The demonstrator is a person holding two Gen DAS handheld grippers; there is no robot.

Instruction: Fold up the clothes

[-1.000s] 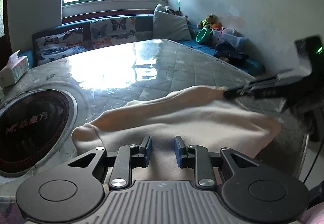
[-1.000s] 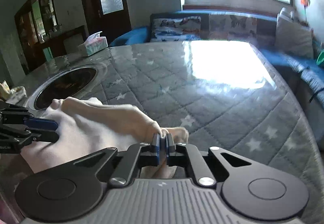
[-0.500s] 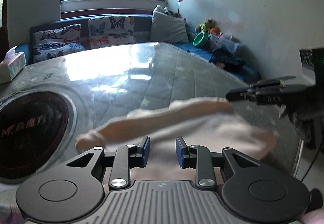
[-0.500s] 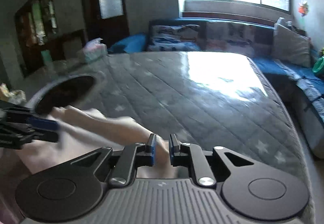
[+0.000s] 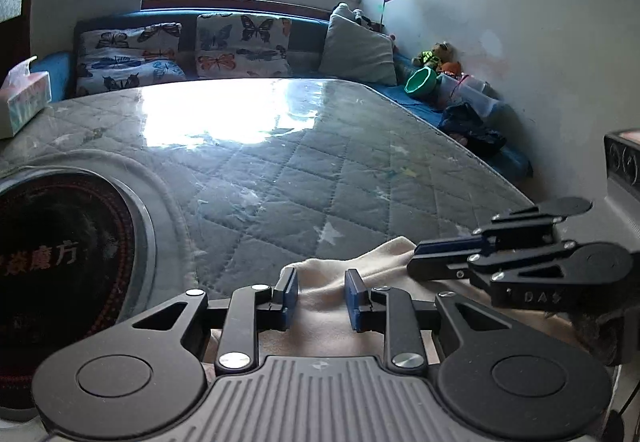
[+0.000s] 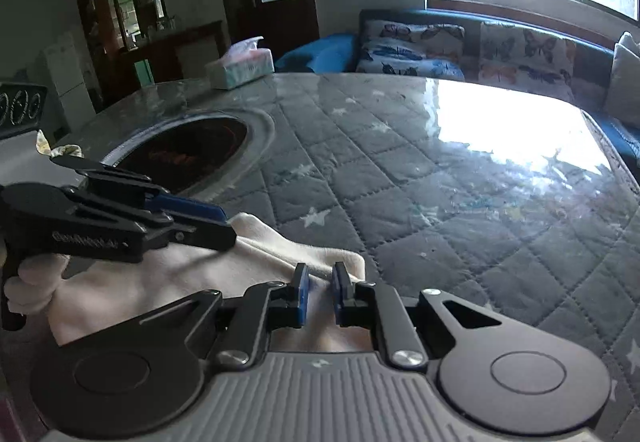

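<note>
A cream garment (image 5: pixel 344 274) lies bunched at the near edge of the quilted table; it also shows in the right wrist view (image 6: pixel 168 274). My left gripper (image 5: pixel 320 296) is open above the cloth, with cloth showing between its blue pads. My right gripper (image 6: pixel 319 292) is open a narrow gap over the garment's right end. In the left wrist view the right gripper (image 5: pixel 424 262) reaches in from the right, just above the cloth. In the right wrist view the left gripper (image 6: pixel 216 222) reaches in from the left over the cloth.
The grey quilted table (image 5: pixel 320 170) has a round dark hotplate (image 5: pixel 60 254) set in at the left; the hotplate also shows in the right wrist view (image 6: pixel 184 154). A tissue box (image 6: pixel 240 66) stands at the far corner. A sofa with butterfly cushions (image 5: pixel 240 46) lies beyond.
My right gripper has opened and let go of the garment's corner. Both grippers pulled back towards the near edge, and the garment now lies more bunched up.
</note>
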